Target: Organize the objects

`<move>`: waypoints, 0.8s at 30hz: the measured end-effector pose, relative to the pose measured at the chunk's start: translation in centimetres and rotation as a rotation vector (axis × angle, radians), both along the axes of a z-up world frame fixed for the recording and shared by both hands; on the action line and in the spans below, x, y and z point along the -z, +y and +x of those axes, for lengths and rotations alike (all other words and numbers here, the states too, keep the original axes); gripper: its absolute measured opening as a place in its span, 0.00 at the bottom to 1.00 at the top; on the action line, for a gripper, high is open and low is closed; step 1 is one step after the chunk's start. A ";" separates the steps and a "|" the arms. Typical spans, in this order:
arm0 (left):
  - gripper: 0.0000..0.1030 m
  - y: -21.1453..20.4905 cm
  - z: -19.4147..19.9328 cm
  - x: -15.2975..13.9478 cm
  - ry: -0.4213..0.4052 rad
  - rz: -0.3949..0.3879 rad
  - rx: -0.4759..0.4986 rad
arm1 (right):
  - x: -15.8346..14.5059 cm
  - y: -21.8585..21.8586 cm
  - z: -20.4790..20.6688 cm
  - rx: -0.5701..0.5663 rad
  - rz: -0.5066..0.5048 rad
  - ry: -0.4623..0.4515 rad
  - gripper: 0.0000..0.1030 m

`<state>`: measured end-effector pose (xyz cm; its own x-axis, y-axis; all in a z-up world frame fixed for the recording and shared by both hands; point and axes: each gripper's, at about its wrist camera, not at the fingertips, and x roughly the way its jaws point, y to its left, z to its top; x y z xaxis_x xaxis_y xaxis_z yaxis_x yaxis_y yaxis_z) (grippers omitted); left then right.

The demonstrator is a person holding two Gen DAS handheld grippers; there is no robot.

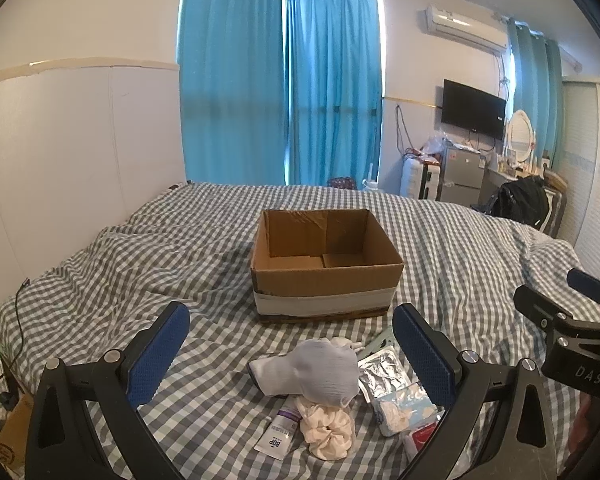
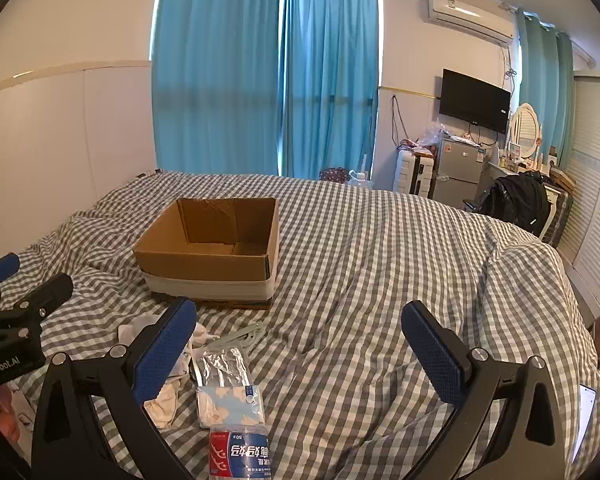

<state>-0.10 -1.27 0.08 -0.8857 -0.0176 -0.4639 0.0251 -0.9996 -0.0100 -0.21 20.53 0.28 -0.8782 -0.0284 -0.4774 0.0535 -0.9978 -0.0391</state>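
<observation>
An open, empty cardboard box (image 1: 324, 268) stands on the checked bed; it also shows in the right wrist view (image 2: 212, 252). In front of it lies a small pile: a white sock (image 1: 312, 372), a cream scrunchie (image 1: 328, 428), a white tube (image 1: 278, 434), a foil pack (image 1: 380, 372) and a blue-patterned tissue pack (image 1: 404, 408). My left gripper (image 1: 292, 352) is open, its fingers spread around the pile, above it. My right gripper (image 2: 300, 344) is open and empty over bare bedding, right of the pile; the foil pack (image 2: 220, 364), tissue pack (image 2: 228, 404) and a clear labelled container (image 2: 240, 456) lie by its left finger.
The checked duvet (image 2: 380, 260) covers the whole bed, rumpled at left and right. A white wall panel (image 1: 80, 140) runs along the left. Blue curtains, a fridge, a TV and a backpack (image 2: 520, 200) stand beyond the far edge. A phone (image 2: 584, 420) lies at the right edge.
</observation>
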 end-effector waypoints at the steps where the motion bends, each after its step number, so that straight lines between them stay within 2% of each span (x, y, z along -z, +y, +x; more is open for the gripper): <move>1: 1.00 0.0 0.0 0.0 0.001 0.000 -0.003 | 0.0 0.0 0.0 -0.002 0.000 0.000 1.00; 10: 1.00 0.3 0.1 0.2 -0.004 -0.008 0.016 | -0.1 -0.2 0.1 -0.004 0.010 0.003 1.00; 24: 1.00 -0.1 0.2 0.2 -0.004 -0.002 -0.012 | -0.1 -0.4 0.6 -0.010 0.023 0.009 1.00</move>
